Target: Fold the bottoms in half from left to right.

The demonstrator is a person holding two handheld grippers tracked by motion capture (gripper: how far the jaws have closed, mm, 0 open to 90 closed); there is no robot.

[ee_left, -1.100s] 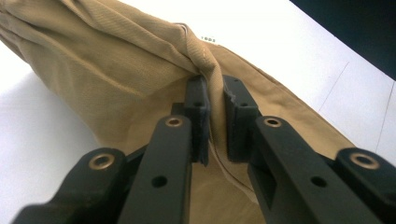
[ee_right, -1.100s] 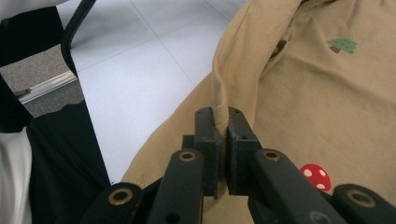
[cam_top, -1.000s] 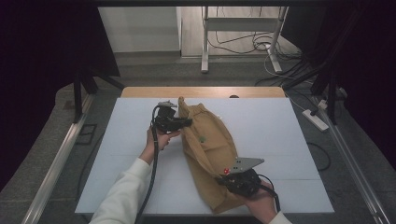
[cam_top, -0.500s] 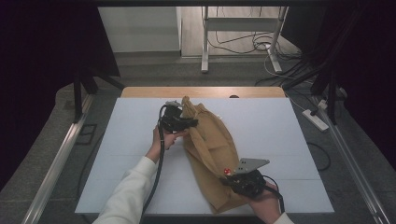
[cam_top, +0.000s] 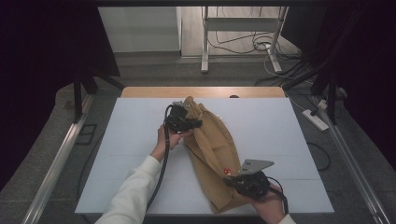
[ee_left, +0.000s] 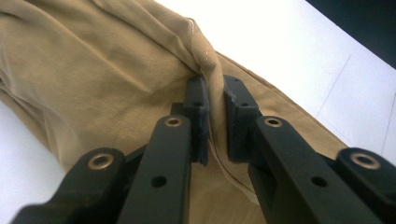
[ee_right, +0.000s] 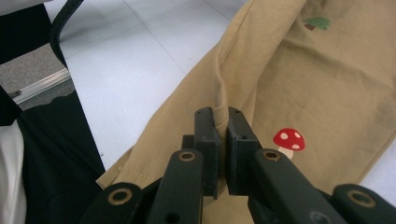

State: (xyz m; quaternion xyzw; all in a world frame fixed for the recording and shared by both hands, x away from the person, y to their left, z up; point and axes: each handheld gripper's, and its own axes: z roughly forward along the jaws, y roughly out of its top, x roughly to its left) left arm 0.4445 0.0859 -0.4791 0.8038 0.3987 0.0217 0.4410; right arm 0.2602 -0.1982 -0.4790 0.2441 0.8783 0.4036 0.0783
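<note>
A tan cloth garment [cam_top: 215, 149] with small mushroom and tree prints lies lengthways on the white table [cam_top: 289, 130]. My left gripper [cam_top: 189, 125] is at its far end, shut on a raised fold of the tan garment [ee_left: 93, 79] that runs up between the pads [ee_left: 198, 109]. My right gripper [cam_top: 233, 179] is at the near end, shut on another pinched ridge of the garment [ee_right: 327, 79], just left of a red mushroom print [ee_right: 288, 138]. A green tree print [ee_right: 317, 22] shows farther along the fabric.
A wooden strip [cam_top: 201, 92] borders the table's far edge. Metal rails [cam_top: 60, 154] run along both sides. A desk frame [cam_top: 243, 32] and loose cables stand on the floor behind; a power strip [cam_top: 316, 119] lies to the right.
My left hand has shifted right and slightly farther, carrying the garment's far end with it, so the cloth now lies more stretched out. The right hand has stayed in place.
</note>
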